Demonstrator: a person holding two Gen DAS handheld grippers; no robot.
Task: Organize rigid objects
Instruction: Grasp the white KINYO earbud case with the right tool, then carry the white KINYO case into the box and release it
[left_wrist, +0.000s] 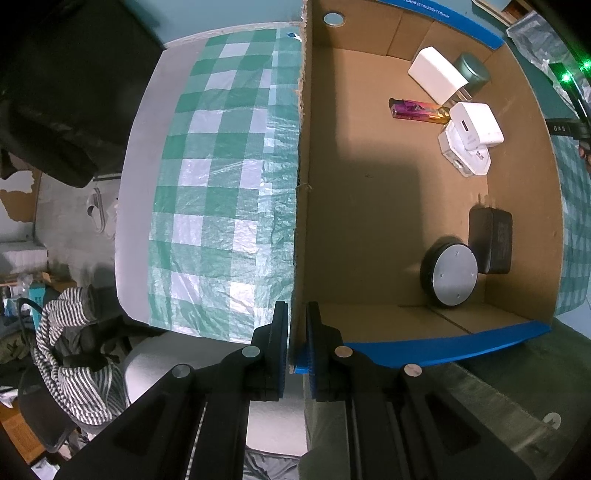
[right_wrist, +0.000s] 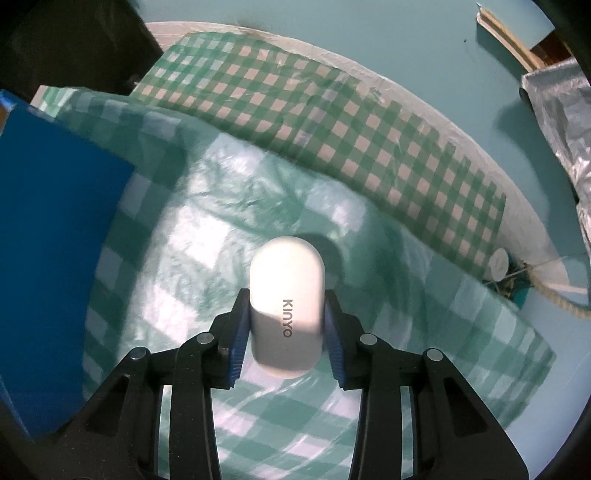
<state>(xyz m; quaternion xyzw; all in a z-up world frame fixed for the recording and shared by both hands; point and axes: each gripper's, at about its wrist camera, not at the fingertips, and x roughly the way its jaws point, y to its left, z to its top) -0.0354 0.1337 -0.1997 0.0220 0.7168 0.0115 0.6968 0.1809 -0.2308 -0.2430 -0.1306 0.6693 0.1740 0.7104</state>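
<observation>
While clamped on the torn left wall of an open brown cardboard box with blue outer faces (left_wrist: 369, 206), left gripper (left_wrist: 297, 343), black with blue pads, one jaw outside the wall and one inside, near the box's near corner. Inside the box, along its right side: at the far end, a white rectangular block (left_wrist: 436, 74) touching a grey-green round tin (left_wrist: 472, 70); just nearer, an iridescent purple and gold lighter (left_wrist: 419, 110) lying flat, its end by two stacked white plug adapters (left_wrist: 471, 142); toward the near right corner, a black power brick (left_wrist: 491, 242) touching a tilted black disc with a grey metal face (left_wrist: 448, 275). Under and left of the box, a green and white checked plastic tablecloth (left_wrist: 221, 192). Right of the box, right gripper (right_wrist: 287, 330), jaws pressed on the sides of a white rounded plastic case marked KINYO (right_wrist: 286, 306), held above the tablecloth, rounded end pointing away. Blue outer wall of the box at the left edge of the right wrist view; motion blur there.
</observation>
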